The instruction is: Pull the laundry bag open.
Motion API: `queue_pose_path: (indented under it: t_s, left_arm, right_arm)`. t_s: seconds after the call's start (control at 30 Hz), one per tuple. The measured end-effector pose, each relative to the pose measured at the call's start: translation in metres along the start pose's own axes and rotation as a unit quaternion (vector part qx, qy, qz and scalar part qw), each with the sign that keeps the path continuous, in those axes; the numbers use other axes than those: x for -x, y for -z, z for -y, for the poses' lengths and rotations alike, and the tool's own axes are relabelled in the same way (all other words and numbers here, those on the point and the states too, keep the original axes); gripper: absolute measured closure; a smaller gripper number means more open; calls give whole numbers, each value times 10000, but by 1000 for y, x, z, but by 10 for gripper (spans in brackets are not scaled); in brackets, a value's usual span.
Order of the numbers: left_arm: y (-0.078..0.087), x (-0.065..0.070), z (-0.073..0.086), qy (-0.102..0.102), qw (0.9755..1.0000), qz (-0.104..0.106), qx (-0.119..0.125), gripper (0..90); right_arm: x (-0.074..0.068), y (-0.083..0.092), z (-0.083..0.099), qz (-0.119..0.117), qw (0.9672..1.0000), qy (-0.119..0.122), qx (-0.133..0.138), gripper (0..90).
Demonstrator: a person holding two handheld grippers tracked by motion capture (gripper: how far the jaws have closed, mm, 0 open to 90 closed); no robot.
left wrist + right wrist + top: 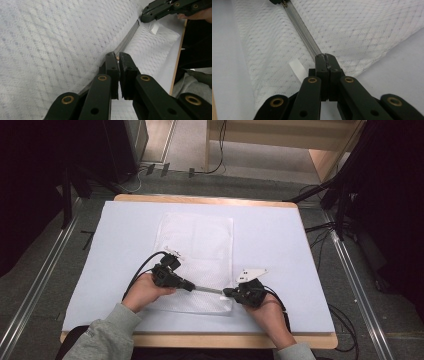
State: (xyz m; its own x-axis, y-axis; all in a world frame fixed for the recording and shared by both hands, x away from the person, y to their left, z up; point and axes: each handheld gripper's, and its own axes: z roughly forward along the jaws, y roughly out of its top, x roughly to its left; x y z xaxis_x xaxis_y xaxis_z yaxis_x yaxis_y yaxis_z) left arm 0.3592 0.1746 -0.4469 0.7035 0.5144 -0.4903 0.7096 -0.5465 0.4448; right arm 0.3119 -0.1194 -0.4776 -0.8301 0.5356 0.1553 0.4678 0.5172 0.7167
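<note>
- Nearest the camera in the high view, our 2 forearms come in from the near edge of the table (280, 227), each hand carrying a gripper.
- We hold the left gripper (190, 285) closed on the zipper pull; in the left gripper view a small brass piece sits pinched between its jaws, which stand almost together.
- We hold the right gripper (227, 292) fully closed on the end of the zipper (207, 290), jaws pressed flat together in the right gripper view.
- We see the white mesh laundry bag (200, 240) lying flat at the middle of the table, its long axis running near to far.
- We judge the deciding relation to be this: the zipper lies along the bag's near edge, running left to right, stretched taut between the 2 grippers, which face each other along that line.
- Our left gripper is the one on the pull, so it slides while the right anchors.
- We find a small white tag (297, 68) beside the right gripper; it is blank, and nothing else carries readable writing or a brand.
</note>
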Motion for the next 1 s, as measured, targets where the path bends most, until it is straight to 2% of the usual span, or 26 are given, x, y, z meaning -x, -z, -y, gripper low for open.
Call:
queue_pose_path:
  t_s: [0.4,0.43,0.5,0.53,0.7,1.0]
  left_arm:
    - [10,-4,7,38,10000,10,-30,879]
    - [11,-5,8,75,9999,72,0,879]
    - [14,-6,9,80,10000,11,-39,879]
    - [15,-7,10,122,9999,47,-9,879]
    - [27,-16,17,268,9996,-30,48,879]
    - [41,-23,26,319,9994,-103,123,879]
  right_arm:
    - [0,0,-1,4,10000,12,-21,900]
    - [0,0,-1,0,10000,6,-20,900]
    - [0,0,-1,-27,10000,10,-26,900]
    - [0,-1,-1,-27,10000,2,-25,900]
    - [0,-1,-1,-28,10000,42,-27,900]
    - [1,-1,-1,-50,10000,32,-23,900]
